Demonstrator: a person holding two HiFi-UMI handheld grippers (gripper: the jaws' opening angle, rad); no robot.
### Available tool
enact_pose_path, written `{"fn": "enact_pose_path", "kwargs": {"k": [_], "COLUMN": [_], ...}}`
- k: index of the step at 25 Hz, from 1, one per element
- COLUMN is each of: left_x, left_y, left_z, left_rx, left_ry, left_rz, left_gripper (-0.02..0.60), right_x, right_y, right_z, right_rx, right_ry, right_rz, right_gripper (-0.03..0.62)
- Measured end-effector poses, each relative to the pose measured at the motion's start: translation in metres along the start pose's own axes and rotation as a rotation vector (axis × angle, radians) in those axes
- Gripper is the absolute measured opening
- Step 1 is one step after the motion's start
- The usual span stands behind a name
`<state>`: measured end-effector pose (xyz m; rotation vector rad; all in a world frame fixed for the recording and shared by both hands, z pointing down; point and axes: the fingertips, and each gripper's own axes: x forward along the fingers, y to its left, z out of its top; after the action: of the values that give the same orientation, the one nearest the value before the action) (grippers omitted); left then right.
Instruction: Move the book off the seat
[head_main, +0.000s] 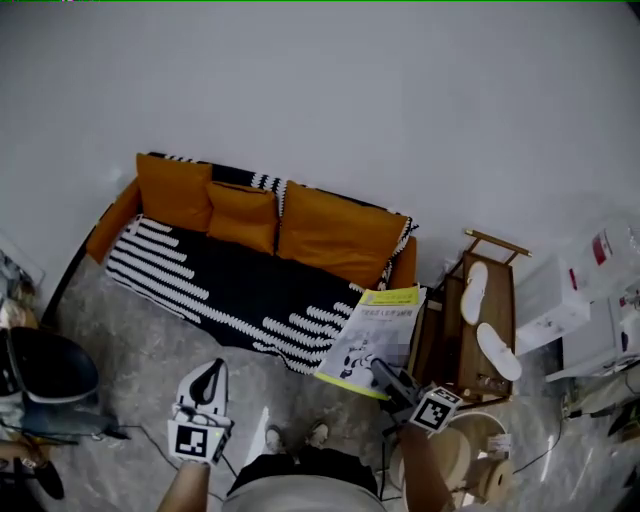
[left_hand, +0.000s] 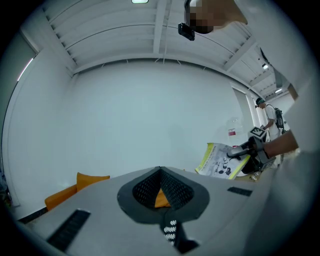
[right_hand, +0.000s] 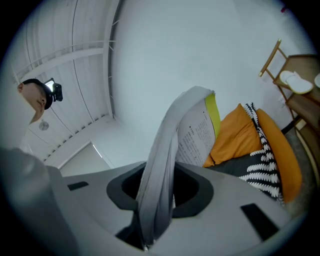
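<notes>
right gripper (head_main: 385, 372) clamps thin floppy book (head_main: 372, 335) | striped fabric sofa (head_main: 230, 285) beside

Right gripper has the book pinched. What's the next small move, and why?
Probably hold the grip and carry it a little to the right, away from the cushions. The right gripper is clamped on the book by its lower edge. The book is tilted up but seems to hang over the right end of the sofa, so it isn't clear of the seat. The left gripper holds nothing.
</notes>
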<state>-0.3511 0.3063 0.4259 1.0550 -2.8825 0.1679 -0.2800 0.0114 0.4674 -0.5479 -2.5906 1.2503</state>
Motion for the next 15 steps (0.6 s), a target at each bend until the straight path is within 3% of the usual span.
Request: {"fn": "enact_pose_path", "kwargs": {"k": [5, 9, 13, 15], "left_x": [-0.015, -0.024, -0.029, -0.029], "left_y": [0.008, 0.018, 0.023, 0.023], "left_z": [0.019, 0.022, 0.024, 0.023], "left_rx": [-0.021, -0.028, -0.051, -0.058], "left_ry": [-0.051, -0.024, -0.085, -0.073], "left_rz": [0.04, 0.073, 0.093, 0.097], "left_gripper": [0.017, 0.017, 0.017, 0.017], "right_x": [-0.023, -0.037, -0.048, -0.052], "right_y": [0.027, 0.048, 0.06, 0.066], "right_z": [0.028, 0.055, 0.077, 0.084], "right_rx": [-0.054, -0.115, -0.144, -0.15], "right_ry": [-0.072, -0.117, -0.167, -0.193], "right_rz": [-0.017, -0.017, -0.016, -0.009], "right_gripper": [0.124, 0.126, 0.126, 0.126]}}
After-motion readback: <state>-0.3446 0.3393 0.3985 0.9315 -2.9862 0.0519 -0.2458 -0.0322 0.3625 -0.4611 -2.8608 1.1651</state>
